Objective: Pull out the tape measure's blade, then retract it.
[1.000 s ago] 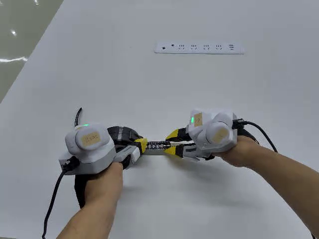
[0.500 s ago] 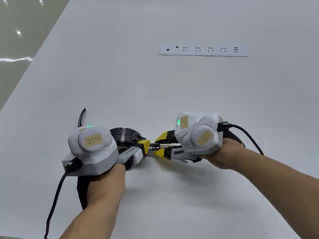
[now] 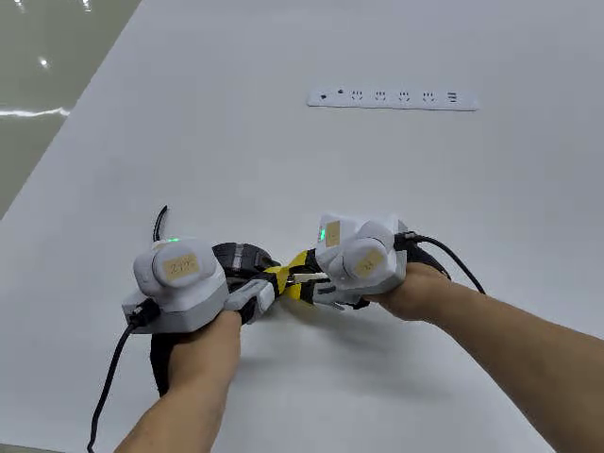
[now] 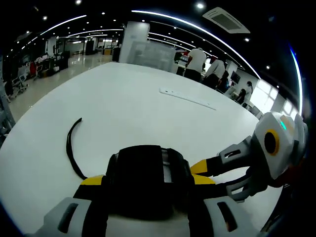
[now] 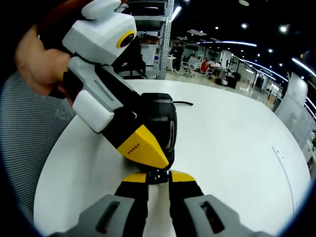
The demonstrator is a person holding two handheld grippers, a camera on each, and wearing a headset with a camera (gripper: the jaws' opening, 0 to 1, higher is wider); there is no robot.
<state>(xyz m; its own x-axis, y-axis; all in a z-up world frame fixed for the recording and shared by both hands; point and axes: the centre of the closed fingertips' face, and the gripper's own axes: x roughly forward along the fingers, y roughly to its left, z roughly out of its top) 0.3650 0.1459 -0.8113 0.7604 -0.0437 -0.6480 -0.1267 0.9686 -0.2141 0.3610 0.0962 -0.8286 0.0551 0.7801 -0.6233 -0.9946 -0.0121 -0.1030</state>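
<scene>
A white power strip (image 3: 393,98) is laid flat on the white workbench (image 3: 283,160), toward its far side. A glossy floor (image 3: 47,57) is seen at the left. Standing people (image 4: 197,61) are seen beyond the bench.

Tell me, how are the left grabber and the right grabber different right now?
The left gripper has jaws wide apart, clamped round the black tape measure case; the right gripper has jaws nearly together, pinching just the blade's end. The left gripper holds the big part, the right gripper the tiny part. Both have yellow tips and point at each other.
</scene>
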